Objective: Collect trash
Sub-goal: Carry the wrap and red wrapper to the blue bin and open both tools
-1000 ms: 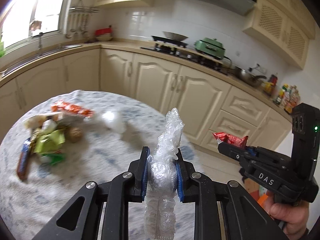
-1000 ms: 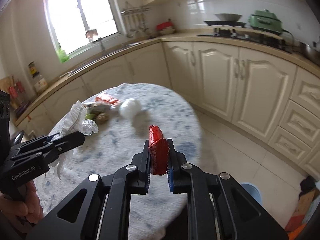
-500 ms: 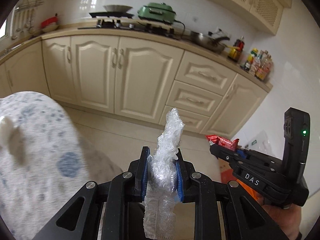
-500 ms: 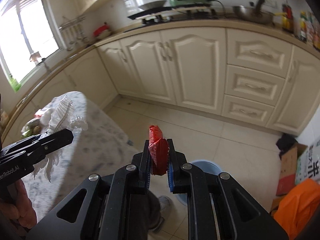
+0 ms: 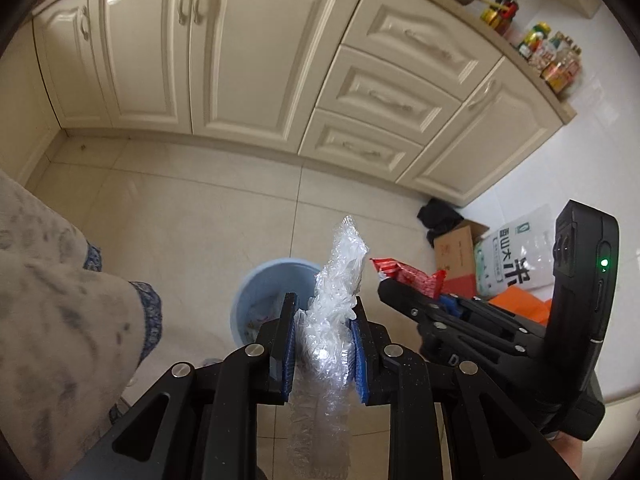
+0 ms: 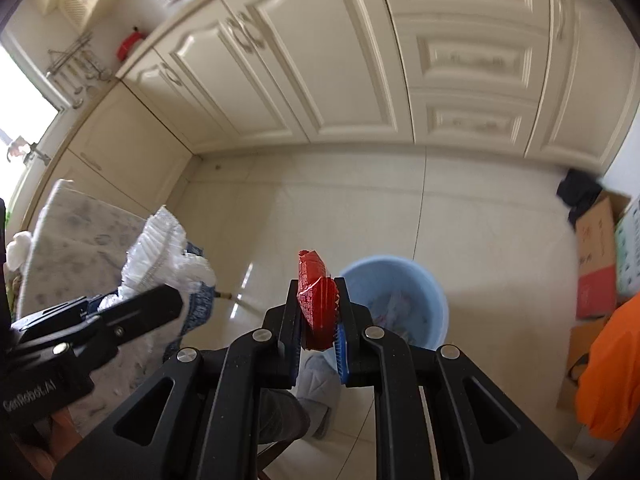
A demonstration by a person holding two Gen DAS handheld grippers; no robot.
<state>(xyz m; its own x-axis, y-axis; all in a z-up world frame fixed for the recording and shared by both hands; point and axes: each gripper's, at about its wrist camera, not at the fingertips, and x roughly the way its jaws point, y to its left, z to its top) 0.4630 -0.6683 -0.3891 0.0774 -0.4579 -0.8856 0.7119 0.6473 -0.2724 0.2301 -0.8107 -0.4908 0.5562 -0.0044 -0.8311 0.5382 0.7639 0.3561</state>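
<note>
My left gripper (image 5: 322,312) is shut on a crumpled clear plastic wrapper (image 5: 340,276) that sticks up between its fingers. My right gripper (image 6: 318,300) is shut on a red snack wrapper (image 6: 316,300). A light blue bin (image 5: 264,280) stands on the floor tiles just beyond both grippers; it also shows in the right wrist view (image 6: 400,276), with some trash inside. The right gripper with the red wrapper (image 5: 408,276) shows at the right of the left wrist view. The left gripper with the clear wrapper (image 6: 160,236) shows at the left of the right wrist view.
The round table with a marbled cloth (image 5: 52,280) is at the left. Cream kitchen cabinets (image 5: 256,48) line the far side. Cardboard boxes (image 5: 460,240), a rice bag (image 5: 512,256) and an orange bag (image 6: 612,364) sit on the floor at the right.
Both grippers have swung away from the table and tilted down toward the floor. The blue bin has come into view right in front of them. Both still hold their wrappers.
</note>
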